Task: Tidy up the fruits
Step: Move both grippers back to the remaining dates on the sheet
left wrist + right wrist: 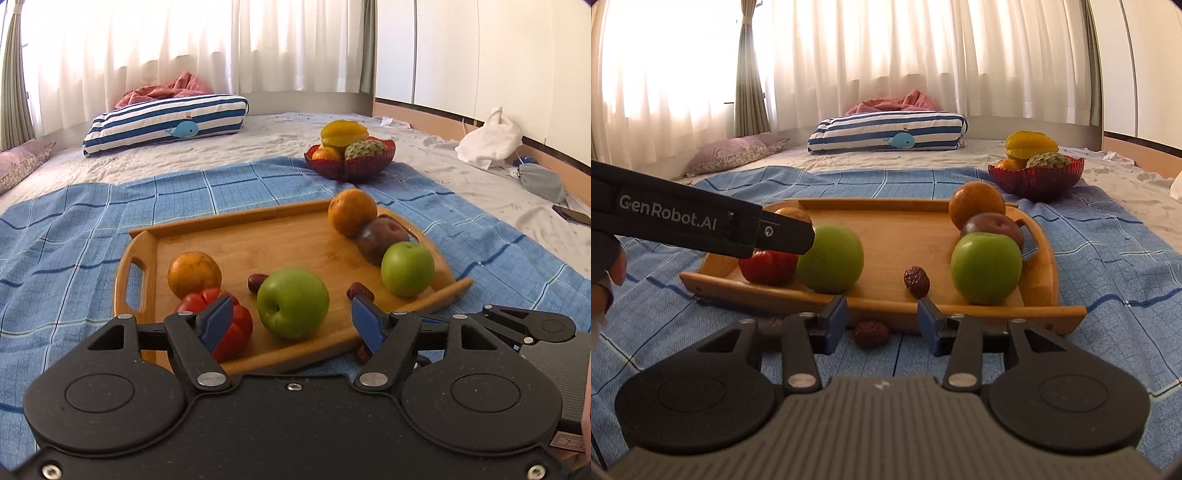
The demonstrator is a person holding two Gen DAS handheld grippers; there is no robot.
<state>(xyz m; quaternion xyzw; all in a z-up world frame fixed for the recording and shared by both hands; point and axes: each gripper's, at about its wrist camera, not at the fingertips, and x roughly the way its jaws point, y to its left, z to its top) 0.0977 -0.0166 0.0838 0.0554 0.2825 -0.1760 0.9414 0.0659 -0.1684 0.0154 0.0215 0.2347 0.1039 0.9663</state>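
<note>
Blue pads of the left gripper (291, 323) fill the lower centre of the left wrist view, spread wide with nothing between them; they bracket a green apple (293, 302) near the front edge of the wooden tray (258, 243) without touching it. Left of that apple lies a red ribbed tomato (236, 325), partly behind the left pad, with an orange (194, 274) just behind it. At the right of the tray a second orange (352, 211), a dark plum (380, 238) and a second green apple (407, 268) sit in a touching row. Small dried dates: one behind the near apple (257, 282), one by the right pad (359, 291). Right gripper (882, 321), lower centre of the right wrist view, is also open and empty, low over the blue checked cloth (1108, 258), with a loose date (871, 333) on the cloth between its pads, just outside the tray. Red bowl (349, 162), upper right of the left wrist frame, already holds a starfruit, an orange and a custard apple. Judgement: step in hand is pre-grasp, left on the near apple, right on the stray date. Next move calls for advancing the left pads around the apple's widest part, closing gently since it may roll, and the right descending onto the date. Both grippers point forward, roughly level, angled slightly down
</note>
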